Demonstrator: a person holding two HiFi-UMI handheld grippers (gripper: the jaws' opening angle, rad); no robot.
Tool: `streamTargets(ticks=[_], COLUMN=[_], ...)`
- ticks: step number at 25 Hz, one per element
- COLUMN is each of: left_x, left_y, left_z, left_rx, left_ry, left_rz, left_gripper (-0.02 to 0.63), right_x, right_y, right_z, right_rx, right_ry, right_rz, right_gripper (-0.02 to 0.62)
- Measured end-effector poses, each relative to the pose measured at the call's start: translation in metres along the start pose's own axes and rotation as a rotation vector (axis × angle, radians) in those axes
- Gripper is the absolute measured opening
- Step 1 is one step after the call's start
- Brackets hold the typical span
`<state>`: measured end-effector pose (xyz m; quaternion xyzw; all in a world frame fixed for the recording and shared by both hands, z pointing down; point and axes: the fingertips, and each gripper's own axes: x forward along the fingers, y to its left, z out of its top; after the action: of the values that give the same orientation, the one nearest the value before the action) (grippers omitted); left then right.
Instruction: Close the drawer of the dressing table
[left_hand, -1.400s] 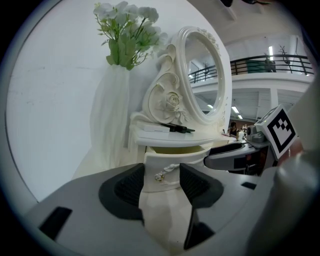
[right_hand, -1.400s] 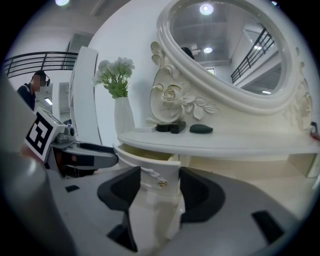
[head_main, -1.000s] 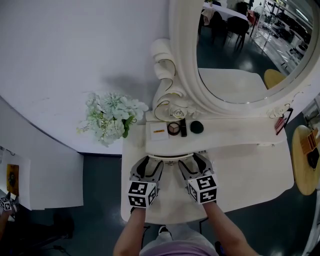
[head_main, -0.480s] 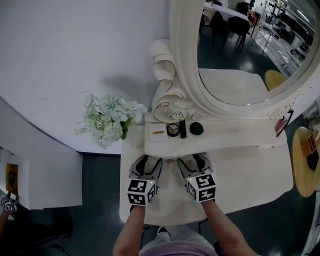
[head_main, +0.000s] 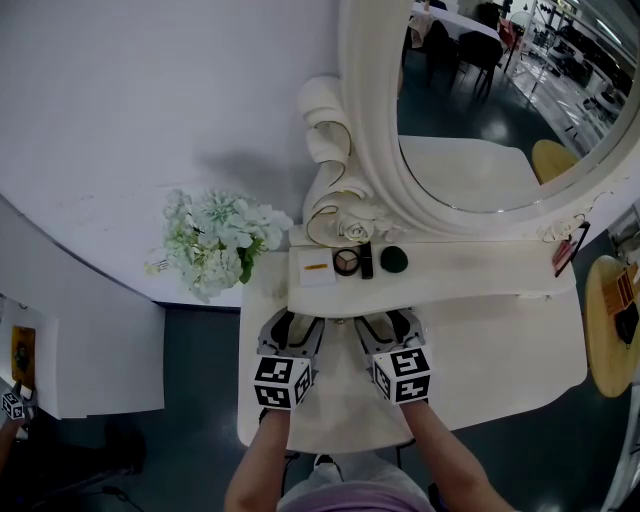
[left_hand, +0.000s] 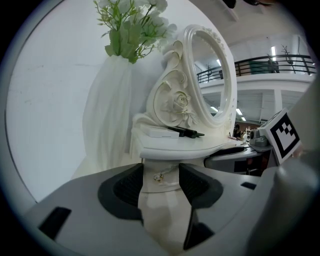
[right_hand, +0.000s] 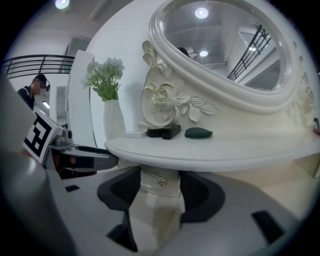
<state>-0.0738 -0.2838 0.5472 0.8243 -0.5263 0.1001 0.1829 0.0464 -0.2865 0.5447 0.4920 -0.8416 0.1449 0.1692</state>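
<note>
The cream drawer (left_hand: 168, 185) with a small metal knob (left_hand: 159, 177) sits centred in the white dressing table (head_main: 480, 345). Its front is pushed in under the shelf (head_main: 450, 282) edge.

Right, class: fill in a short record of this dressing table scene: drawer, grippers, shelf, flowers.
drawer: front with small knob tucked under the shelf edge, seemingly almost shut
left gripper: jaws apart, facing the drawer front
right gripper: jaws apart, beside the left one
shelf: white box, round compact, black tube, dark green oval
flowers: white, left of the mirror
</note>
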Motion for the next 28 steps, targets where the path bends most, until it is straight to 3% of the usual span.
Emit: streamTargets(ticks=[18, 28], left_x=[-0.001, -0.016], left_y=[0.001, -0.002], left_z=[-0.001, 0.001], left_rx=[-0.020, -0.020], left_ry=[0.003, 0.001], left_rz=[0.017, 0.041], left_gripper=[0.218, 0.215], right_x=[0.000, -0.022], right_y=[-0.001, 0.000], right_z=[0.000, -0.001], right_rx=[0.004, 0.038], right_ry=[-0.014, -0.005], right_rz=[-0.017, -0.031], right_gripper=[0.251, 0.213])
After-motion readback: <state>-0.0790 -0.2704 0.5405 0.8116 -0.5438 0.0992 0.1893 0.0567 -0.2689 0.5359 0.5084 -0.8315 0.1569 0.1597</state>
